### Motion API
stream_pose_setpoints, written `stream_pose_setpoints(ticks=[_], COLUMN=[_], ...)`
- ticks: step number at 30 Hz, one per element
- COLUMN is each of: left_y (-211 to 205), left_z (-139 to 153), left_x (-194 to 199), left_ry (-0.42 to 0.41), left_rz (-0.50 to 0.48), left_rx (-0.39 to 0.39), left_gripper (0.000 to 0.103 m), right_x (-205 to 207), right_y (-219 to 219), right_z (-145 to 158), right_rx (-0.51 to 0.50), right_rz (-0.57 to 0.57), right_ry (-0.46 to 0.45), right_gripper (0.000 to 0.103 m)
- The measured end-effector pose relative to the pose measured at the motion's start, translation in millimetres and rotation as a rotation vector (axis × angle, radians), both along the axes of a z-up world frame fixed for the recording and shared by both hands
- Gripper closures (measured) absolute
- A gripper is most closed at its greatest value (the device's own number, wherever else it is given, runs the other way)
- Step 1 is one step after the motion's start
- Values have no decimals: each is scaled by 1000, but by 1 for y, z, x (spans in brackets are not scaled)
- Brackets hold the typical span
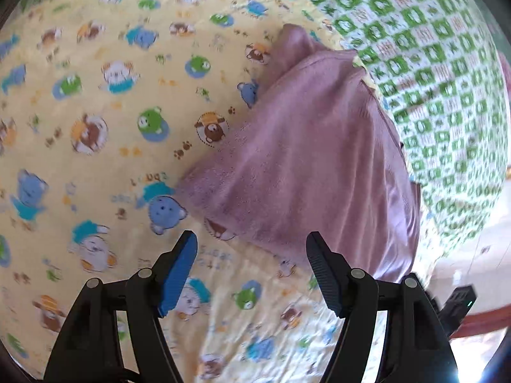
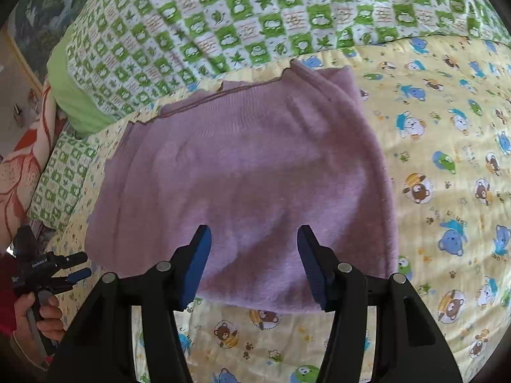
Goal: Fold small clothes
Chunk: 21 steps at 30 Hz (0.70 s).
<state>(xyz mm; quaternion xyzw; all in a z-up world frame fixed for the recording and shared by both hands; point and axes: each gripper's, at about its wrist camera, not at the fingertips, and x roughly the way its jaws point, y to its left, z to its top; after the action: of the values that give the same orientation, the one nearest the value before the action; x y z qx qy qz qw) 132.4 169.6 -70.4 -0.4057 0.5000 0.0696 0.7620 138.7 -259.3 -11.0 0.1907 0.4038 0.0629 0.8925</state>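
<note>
1. surface: a bed carried a yellow sheet (image 2: 447,166) printed with cartoon bears and frogs. a green-and-white checked quilt (image 2: 255,22) lay bunched along the far edge of the bed.
2. room: in the right wrist view a red-and-white patterned cloth (image 2: 28,159) showed past the left edge of the bed. the left wrist view was motion-blurred, and a pale floor showed at its right side.
3. count: one garment, two tongs, one visible hand.
4. task item: one purple knit garment (image 2: 249,166) lay flat on the yellow sheet, folded into a compact shape, with its seamed far edge just beside the checked quilt.
5. right tongs (image 2: 254,265): jaws stood apart with nothing clamped. the near edge of the garment lay under and between the fingertips; whether the pads touched it could not be told.
6. left tongs (image 1: 252,274): jaws stood wide apart and empty. the garment lay ahead and to the right of the tips, over bare sheet.
7. in the right wrist view the left tongs appeared at the left edge of the bed, well apart from the garment, held by a hand (image 2: 44,312).
</note>
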Motion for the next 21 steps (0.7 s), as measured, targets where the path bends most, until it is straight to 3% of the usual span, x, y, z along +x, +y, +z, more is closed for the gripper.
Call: stream_pose_setpoints(ticks=[5, 9, 12, 16, 17, 21], left_y=[-3, -5, -2, 2, 2, 2], left_z=[-16, -19, -23, -25, -25, -28], left_x=[12, 15, 18, 25, 27, 38], left_ry=[59, 32, 12, -29, -32, -35], left_rz=[108, 172, 222, 286, 291, 260], left_rx=[-60, -81, -98, -100, -93, -64], left_gripper=[28, 22, 21, 23, 28, 72], right_x=[16, 19, 10, 4, 3, 0], right_y=[17, -4, -34, -36, -35, -30], right_z=[-17, -31, -35, -28, -26, -17], right_rx=[-2, -105, -40, -23, -17, 14], right_rz=[62, -47, -109, -98, -101, -108], right_ry=[51, 128, 123, 116, 114, 108], right_gripper=[46, 46, 47, 46, 46, 46])
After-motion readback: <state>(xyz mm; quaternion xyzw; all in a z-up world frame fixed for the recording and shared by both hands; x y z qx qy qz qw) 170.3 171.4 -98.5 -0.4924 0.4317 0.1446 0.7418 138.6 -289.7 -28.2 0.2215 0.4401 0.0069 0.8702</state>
